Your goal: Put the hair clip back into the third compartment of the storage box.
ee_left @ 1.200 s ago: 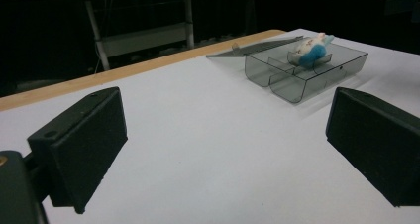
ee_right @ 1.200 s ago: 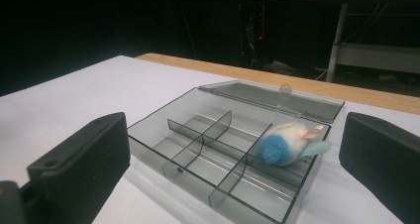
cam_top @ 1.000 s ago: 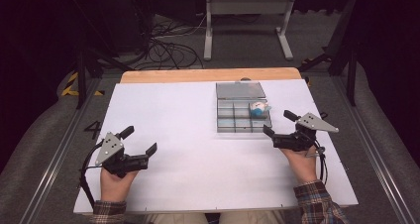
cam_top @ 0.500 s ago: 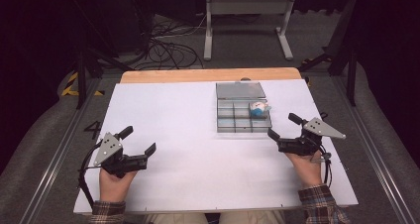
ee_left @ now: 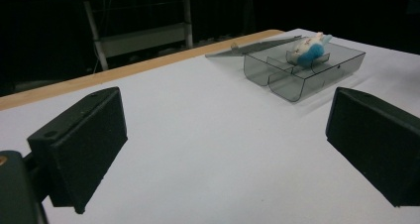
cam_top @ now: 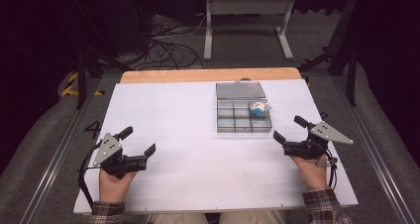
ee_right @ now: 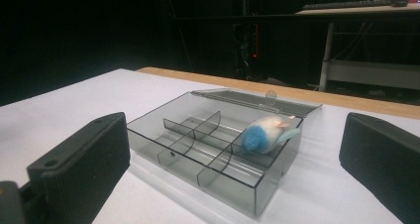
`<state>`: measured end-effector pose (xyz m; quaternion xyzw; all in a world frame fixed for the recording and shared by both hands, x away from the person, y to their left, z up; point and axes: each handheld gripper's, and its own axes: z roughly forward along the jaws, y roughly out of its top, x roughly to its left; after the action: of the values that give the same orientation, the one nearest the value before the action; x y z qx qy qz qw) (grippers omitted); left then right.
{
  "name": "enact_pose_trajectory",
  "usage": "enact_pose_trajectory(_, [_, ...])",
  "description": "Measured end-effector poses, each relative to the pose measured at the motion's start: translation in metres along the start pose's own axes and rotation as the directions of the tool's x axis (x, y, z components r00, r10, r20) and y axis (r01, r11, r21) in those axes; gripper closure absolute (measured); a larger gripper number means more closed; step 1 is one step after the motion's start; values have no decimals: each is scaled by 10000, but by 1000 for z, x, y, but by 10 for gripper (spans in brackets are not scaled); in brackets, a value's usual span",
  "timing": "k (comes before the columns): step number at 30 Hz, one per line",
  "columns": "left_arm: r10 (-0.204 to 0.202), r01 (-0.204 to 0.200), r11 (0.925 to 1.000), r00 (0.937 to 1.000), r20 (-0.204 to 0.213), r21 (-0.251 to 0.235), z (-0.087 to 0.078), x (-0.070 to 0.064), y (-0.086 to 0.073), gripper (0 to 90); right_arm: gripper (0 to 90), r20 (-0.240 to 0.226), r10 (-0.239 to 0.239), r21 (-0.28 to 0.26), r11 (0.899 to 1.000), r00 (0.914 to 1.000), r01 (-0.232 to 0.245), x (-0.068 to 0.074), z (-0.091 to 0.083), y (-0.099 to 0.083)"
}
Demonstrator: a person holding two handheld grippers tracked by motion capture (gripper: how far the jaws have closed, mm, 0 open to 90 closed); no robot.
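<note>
Right gripper [cam_top: 291,130] is now seen pulled back toward the near right of the tabletop [cam_top: 188,174], a little farther from the compartment box [cam_top: 243,116] than it was a second ago, when it was held close beside the box's right side. Its jaws are spread wide and nothing is held between them. The small blue-and-white toy [cam_top: 258,108] is left lying in the right-hand compartment of the middle row, tipped on its side, with the box's lid [cam_top: 240,90] folded flat open behind. From that, the placing step is judged done, and a retreat to rest looks to be under way.

Left gripper [cam_top: 137,140] is kept low at the near left, jaws equally wide, nothing gripped; no shift is noticed there across the last second.

Room is plentiful. A broad bare stretch of white tabletop is left between the two grippers and in front of the box. The box sits toward the far right, near the wooden strip [cam_top: 208,75] at the far edge, well apart from the left gripper. The right edge of the tabletop is close beside the right gripper, so any further outward drift would be carried past it. If the lid is to be closed, an approach from the front or the right side is judged clear.
</note>
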<state>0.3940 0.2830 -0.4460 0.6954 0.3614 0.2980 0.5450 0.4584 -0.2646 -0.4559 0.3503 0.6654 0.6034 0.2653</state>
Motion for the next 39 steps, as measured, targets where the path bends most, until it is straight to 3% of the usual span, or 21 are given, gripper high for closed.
enact_pose_trajectory(24, [20, -20, 10000, 10000, -53, 7, -4, 3, -2, 30, 0, 129, 360, -454, 9983, 9993, -354, -7, -25, -7])
enact_pose_trajectory(39, [10, -10, 10000, 10000, -66, 74, -4, 4, -3, 30, 0, 297, 339, -290, 9990, 9990, -331, -8, -36, -14])
